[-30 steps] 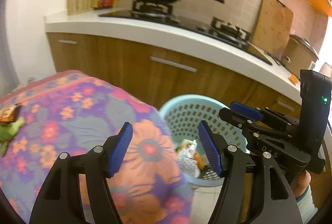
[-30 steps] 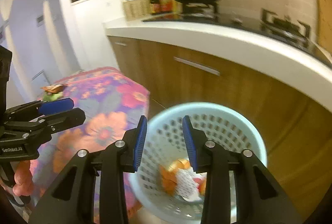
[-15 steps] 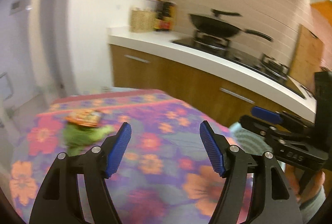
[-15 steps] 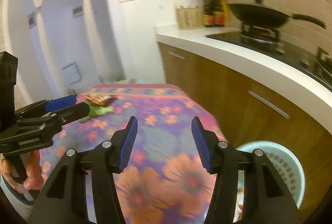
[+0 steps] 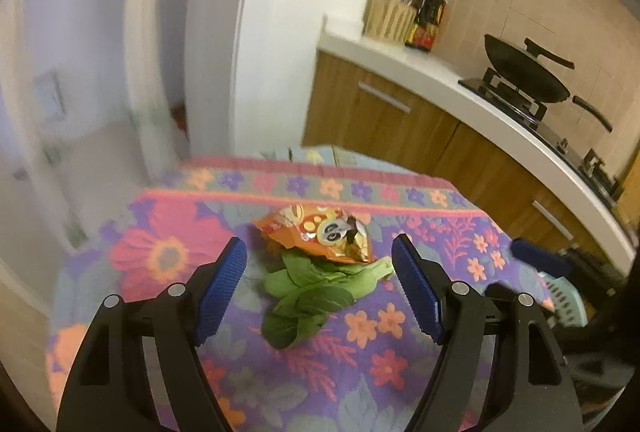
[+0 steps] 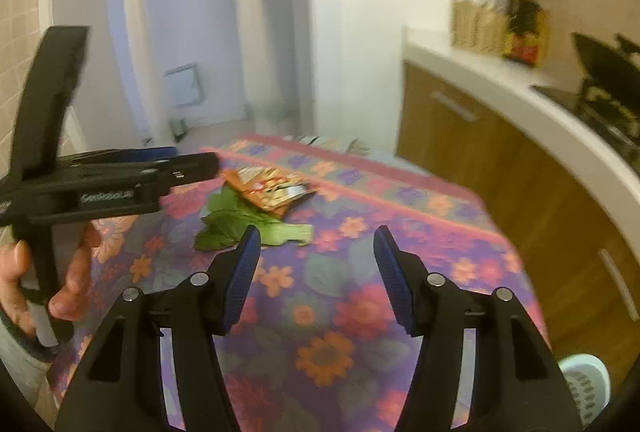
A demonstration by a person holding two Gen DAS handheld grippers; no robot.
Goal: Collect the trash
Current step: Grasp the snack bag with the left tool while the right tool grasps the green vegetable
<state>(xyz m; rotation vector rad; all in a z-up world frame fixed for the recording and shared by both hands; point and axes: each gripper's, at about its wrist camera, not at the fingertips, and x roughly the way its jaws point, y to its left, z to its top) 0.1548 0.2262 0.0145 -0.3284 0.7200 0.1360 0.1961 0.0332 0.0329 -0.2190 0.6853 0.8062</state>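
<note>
An orange snack wrapper [image 5: 320, 236] lies on the floral tablecloth [image 5: 384, 352], partly on top of a bunch of green leaves [image 5: 316, 292]. My left gripper [image 5: 320, 288] is open and empty, hovering just in front of the leaves and wrapper. In the right wrist view the wrapper [image 6: 272, 190] and leaves [image 6: 236, 220] lie left of centre. My right gripper [image 6: 314, 272] is open and empty above the cloth, to the right of them. The left gripper [image 6: 192, 168] reaches in from the left, near the wrapper.
A pale blue perforated basket [image 6: 586, 388] stands on the floor at the table's right side; it also shows in the left wrist view [image 5: 566, 302]. A wooden kitchen counter [image 5: 460, 136] with a black wok [image 5: 524, 72] runs behind the table.
Both grippers have swung left from over the basket to the table. The wrapper and leaves now sit between the left gripper's fingers. The right gripper has opened wider.
</note>
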